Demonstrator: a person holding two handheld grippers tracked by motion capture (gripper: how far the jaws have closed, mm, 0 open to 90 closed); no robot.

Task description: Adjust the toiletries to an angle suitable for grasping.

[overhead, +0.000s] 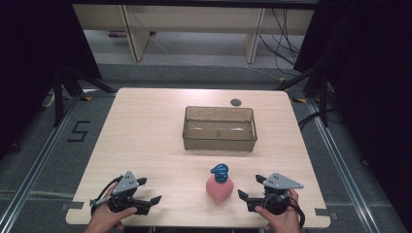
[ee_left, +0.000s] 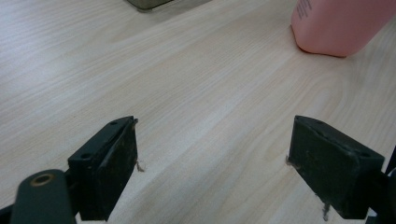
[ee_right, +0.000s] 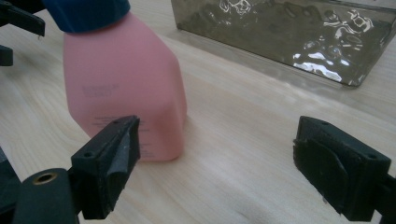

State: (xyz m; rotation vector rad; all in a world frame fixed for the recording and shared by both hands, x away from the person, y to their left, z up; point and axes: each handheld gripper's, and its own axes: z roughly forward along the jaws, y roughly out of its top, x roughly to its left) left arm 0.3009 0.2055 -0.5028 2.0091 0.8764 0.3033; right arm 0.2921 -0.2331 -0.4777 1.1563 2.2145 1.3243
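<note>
Pink bottle (overhead: 219,188) upright betw. open grippers, prob. untouched

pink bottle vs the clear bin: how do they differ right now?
The pink bottle is opaque with a blue cap; the clear bin is see-through, smoky and open-topped. The bottle stands upright with a small footprint; the bin is wide, low and rectangular. The bottle sits near the table's front edge between the two grippers; the bin sits farther back, mid-table. Both rest on the wooden table, untouched.
</note>
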